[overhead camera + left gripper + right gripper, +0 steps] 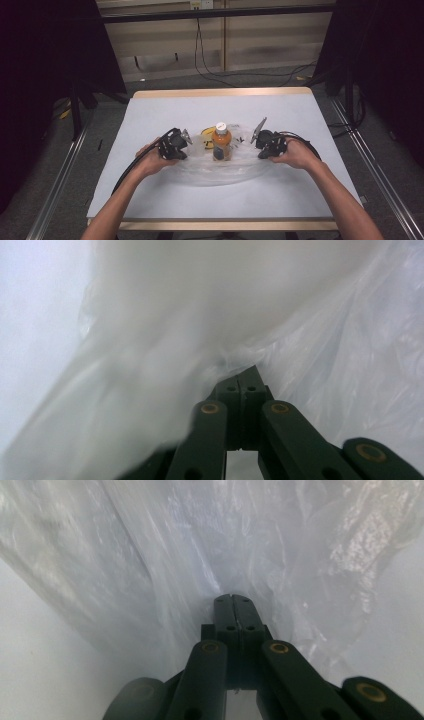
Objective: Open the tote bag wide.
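High view: at the table's (pixel 150 200) middle we see a clear, crinkled plastic bag (pixel 225 167) around an upright orange bottle (pixel 221 142). Left gripper (pixel 181 145) and right gripper (pixel 262 145) each pinch the bag's film.

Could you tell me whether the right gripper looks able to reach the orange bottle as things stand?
Probably not yet: the right gripper is shut on the clear plastic bag, as is the left gripper. The orange bottle stands upright between them, seemingly within the bag's film.

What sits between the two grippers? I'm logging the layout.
In the high view, an orange bottle stands between left gripper and right gripper, inside clear plastic.
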